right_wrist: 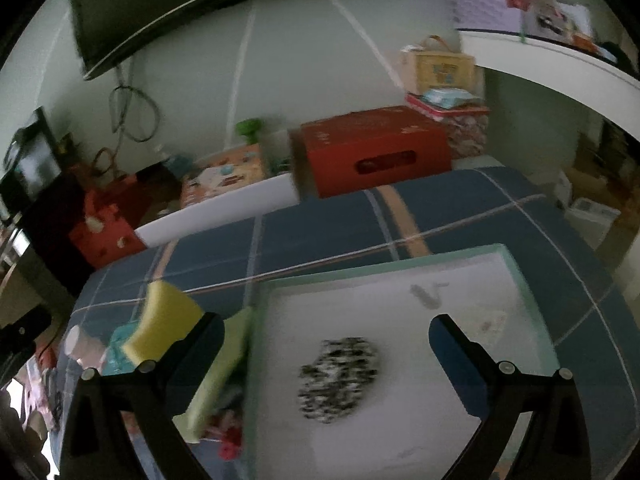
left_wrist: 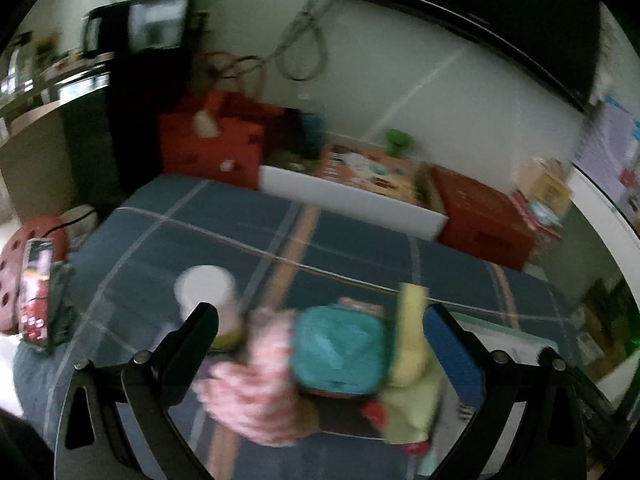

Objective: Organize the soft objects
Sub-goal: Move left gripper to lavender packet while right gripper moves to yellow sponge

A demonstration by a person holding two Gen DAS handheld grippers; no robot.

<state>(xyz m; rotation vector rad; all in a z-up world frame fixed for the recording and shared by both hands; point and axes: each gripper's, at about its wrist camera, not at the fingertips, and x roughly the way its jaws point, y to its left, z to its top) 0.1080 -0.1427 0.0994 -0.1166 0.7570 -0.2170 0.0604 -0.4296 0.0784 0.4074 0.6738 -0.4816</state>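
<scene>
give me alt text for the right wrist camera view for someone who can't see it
The open right gripper hovers over a white tray with a pale green rim, where a black-and-white speckled scrubber lies. The tray sits on a blue plaid cloth; left of it are a yellow sponge and a light green cloth. The image is blurred.

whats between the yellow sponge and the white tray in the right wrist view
A light green cloth lies between the yellow sponge and the white tray, along the tray's left edge. This shows in the right wrist view.
</scene>
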